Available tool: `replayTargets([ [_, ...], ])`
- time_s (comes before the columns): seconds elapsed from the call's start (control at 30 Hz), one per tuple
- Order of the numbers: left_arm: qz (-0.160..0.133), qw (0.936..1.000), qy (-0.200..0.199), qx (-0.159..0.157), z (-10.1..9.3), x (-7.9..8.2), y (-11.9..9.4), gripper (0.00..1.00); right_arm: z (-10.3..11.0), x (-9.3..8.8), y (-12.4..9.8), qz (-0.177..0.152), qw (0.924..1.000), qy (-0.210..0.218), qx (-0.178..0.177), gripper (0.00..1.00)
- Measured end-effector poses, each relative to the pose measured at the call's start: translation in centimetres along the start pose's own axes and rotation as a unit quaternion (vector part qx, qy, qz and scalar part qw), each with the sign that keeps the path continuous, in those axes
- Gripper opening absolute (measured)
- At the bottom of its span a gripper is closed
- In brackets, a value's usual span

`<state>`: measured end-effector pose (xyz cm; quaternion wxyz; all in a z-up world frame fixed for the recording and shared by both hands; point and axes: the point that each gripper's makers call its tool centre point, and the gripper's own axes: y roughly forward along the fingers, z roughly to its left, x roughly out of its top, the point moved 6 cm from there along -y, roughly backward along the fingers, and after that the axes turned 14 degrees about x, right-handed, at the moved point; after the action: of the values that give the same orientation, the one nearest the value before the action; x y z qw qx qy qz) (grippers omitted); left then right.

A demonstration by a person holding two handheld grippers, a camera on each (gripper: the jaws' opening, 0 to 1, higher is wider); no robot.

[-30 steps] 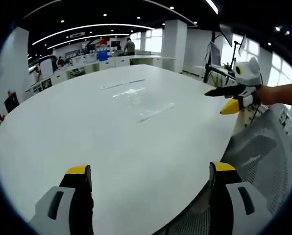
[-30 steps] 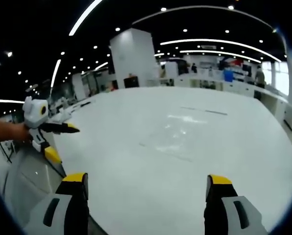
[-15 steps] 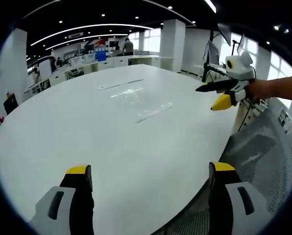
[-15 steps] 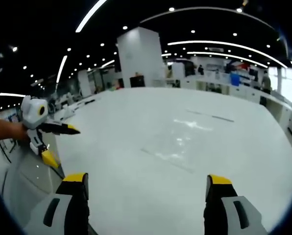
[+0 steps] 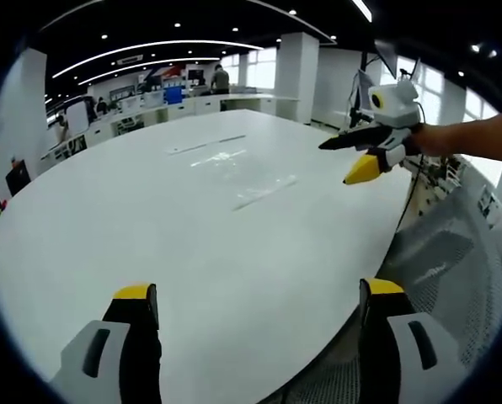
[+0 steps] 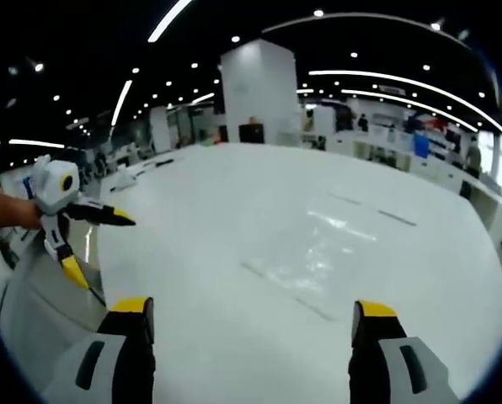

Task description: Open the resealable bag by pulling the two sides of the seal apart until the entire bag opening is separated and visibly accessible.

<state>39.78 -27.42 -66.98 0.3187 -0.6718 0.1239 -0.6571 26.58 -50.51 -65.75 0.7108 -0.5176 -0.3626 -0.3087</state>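
On the white table point(image 5: 108, 244), a clear bag point(image 5: 251, 181) lies flat near the middle, well apart from both grippers; contents cannot be made out and the seal looks untouched. The left gripper point(image 5: 255, 307) hangs over the near edge, jaws spread, gripping nothing. The right gripper point(image 5: 352, 160) hovers above the table's edge, also spread, presumably positioned for an approach to the seal.
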Motion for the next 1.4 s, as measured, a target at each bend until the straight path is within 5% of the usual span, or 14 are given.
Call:
replayTargets([
  [0.8,0.005,1.0000,-0.003,0.000,-0.1,-0.3,0.0,0.97,-2.8,-1.8,3.8,0.100,0.9937,-0.020,0.047,0.84],
  [1.4,0.014,0.9999,0.000,-0.004,-0.2,-0.4,0.2,0.95,-5.3,-2.6,5.6,0.166,0.9835,-0.040,0.060,0.59],
])
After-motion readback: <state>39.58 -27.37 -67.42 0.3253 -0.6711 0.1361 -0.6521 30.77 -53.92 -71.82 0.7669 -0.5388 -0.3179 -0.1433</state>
